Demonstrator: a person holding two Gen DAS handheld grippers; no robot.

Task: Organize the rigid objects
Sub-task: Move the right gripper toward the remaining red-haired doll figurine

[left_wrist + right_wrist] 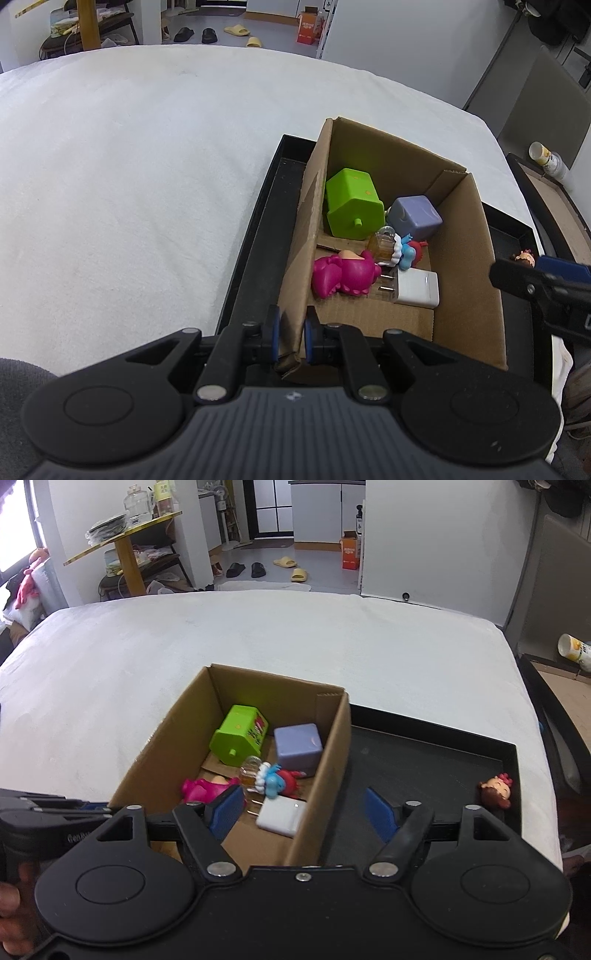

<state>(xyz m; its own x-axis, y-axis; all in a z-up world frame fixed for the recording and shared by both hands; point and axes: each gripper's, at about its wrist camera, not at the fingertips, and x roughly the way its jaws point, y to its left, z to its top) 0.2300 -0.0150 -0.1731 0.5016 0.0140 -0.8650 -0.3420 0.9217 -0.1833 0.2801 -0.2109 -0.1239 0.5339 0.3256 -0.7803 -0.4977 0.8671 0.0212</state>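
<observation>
We see the black tray (424, 760) bare right of the cardboard box (328, 775) — only a small doll (496, 792) blocks its corner.

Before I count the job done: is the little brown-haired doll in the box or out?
Out. The brown-haired doll lies on the black tray, right of the cardboard box.

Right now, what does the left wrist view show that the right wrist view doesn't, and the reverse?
Left wrist only: the left gripper shut on the brown cardboard box's near corner. Right wrist only: the right gripper open and empty, straddling the box wall, plus a wooden side table with glass jars. Both: the green plastic toy, lilac cube, white charger, and the small brown-haired doll figurine on the black tray.
</observation>
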